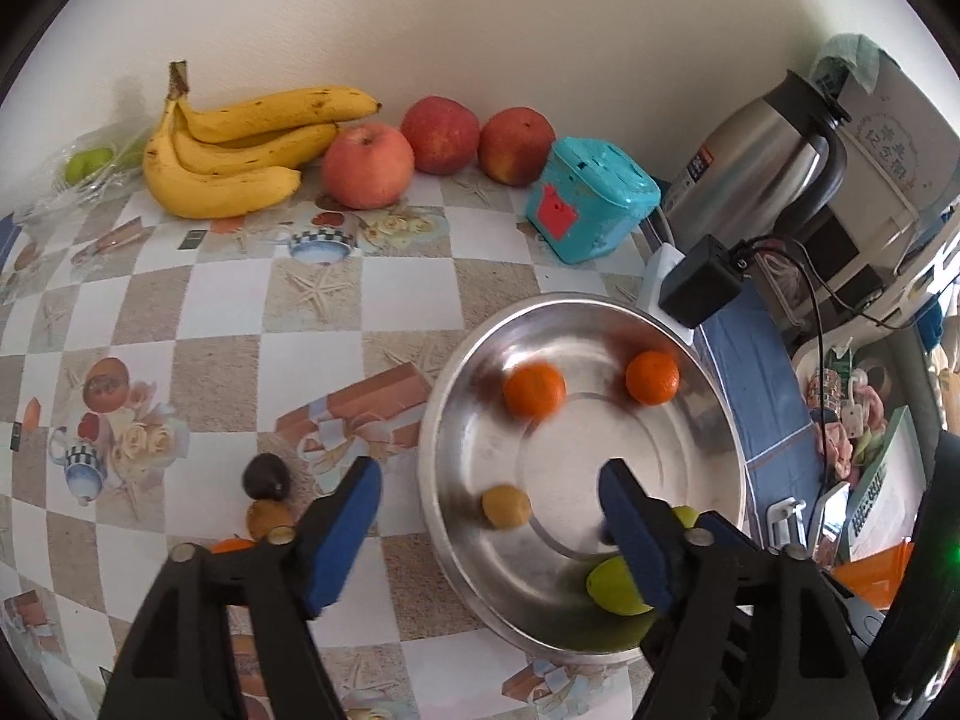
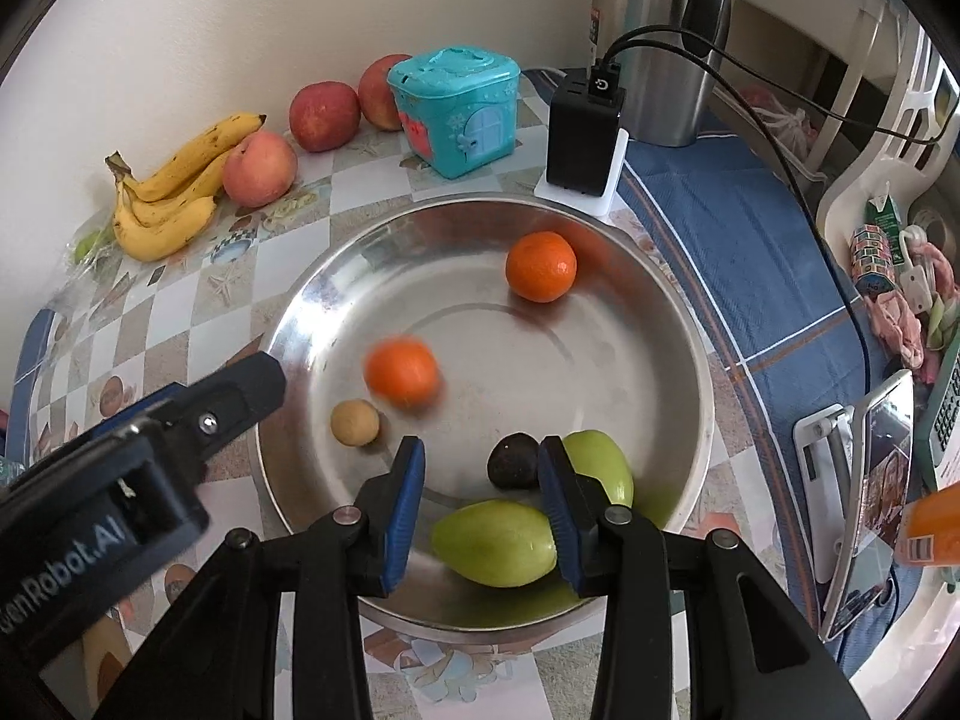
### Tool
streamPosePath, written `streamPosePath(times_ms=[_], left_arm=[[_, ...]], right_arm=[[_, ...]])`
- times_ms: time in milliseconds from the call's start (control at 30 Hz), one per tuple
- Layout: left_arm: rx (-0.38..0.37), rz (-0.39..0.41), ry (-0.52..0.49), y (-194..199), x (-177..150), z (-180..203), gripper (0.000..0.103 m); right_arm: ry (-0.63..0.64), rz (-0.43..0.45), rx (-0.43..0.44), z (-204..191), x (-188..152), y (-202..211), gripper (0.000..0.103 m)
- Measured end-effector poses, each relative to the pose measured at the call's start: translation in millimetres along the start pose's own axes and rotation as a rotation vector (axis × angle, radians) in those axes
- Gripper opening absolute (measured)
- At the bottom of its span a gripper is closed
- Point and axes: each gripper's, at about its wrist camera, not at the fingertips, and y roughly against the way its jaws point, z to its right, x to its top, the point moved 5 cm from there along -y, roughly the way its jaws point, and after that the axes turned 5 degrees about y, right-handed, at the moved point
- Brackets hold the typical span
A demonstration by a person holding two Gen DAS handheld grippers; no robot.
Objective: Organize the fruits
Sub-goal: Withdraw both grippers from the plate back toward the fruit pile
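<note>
1. Right wrist view: the steel bowl (image 2: 672,276) holds six fruits: two oranges (image 2: 540,266), one of them blurred (image 2: 401,373), two green fruits (image 2: 495,542), one small tan fruit (image 2: 354,422) and one dark fruit (image 2: 512,460).
2. Against the wall lie one bunch of three bananas (image 2: 163,204) and three apples (image 2: 260,168), beside a teal box (image 2: 456,110).
3. Left wrist view: on the tabletop (image 1: 240,312) left of the bowl sit a second dark fruit (image 1: 266,476) and a brownish one (image 1: 268,518) touching it; an orange thing below them is mostly hidden by the fingers.
4. The second green fruit (image 2: 600,462) is half hidden behind a finger.
5. The left gripper (image 1: 489,534) has its fingers spread wide and empty, above the bowl's left rim.
6. The right gripper (image 2: 483,510) has its fingers parted over the bowl's near side; the nearer green fruit lies between them, and whether they touch it I cannot tell.
</note>
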Motion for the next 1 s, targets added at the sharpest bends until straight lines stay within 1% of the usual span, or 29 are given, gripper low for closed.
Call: streamPosePath(times_ms=[100, 233, 300, 367, 467, 567, 600, 667, 700, 733, 767, 1000], left_arm=[[0.023, 0.002, 0.016, 4, 0, -9, 0.086], [0.071, 0.008, 0.023, 7, -4, -21, 0.087], [0.076, 0.008, 0.036, 8, -6, -27, 0.088], [0.074, 0.009, 0.051, 10, -11, -34, 0.088], [0.058, 0.012, 0.069, 14, -15, -40, 0.088], [0.052, 0.026, 0.08, 22, -13, -44, 0.089], [0.057, 0.035, 0.089, 26, -11, -47, 0.089], [0.071, 0.042, 0.105, 30, -10, -53, 0.096], [0.081, 0.045, 0.115, 32, -10, -56, 0.097], [0.089, 0.045, 0.125, 34, -10, -61, 0.097], [0.095, 0.042, 0.133, 34, -11, -64, 0.097], [0.124, -0.003, 0.176, 31, -25, -86, 0.097]], right_arm=[[0.006, 0.013, 0.011, -1, 1, 3, 0.042], [0.004, 0.047, 0.05, -2, 4, 13, 0.042], [0.006, 0.068, 0.057, -2, 6, 18, 0.043], [0.009, 0.077, 0.057, -2, 7, 20, 0.051], [0.02, 0.07, 0.043, -3, 7, 18, 0.056], [0.013, 0.049, 0.047, -3, 4, 13, 0.056], [0.016, 0.042, 0.046, -4, 4, 11, 0.056], [0.024, 0.035, 0.038, -4, 2, 9, 0.056], [0.026, 0.032, 0.032, -5, 2, 8, 0.057], [0.023, 0.028, 0.031, -5, 1, 7, 0.06], [0.018, 0.028, 0.035, -5, 1, 7, 0.062], [-0.016, 0.026, 0.043, -3, -1, 7, 0.062]])
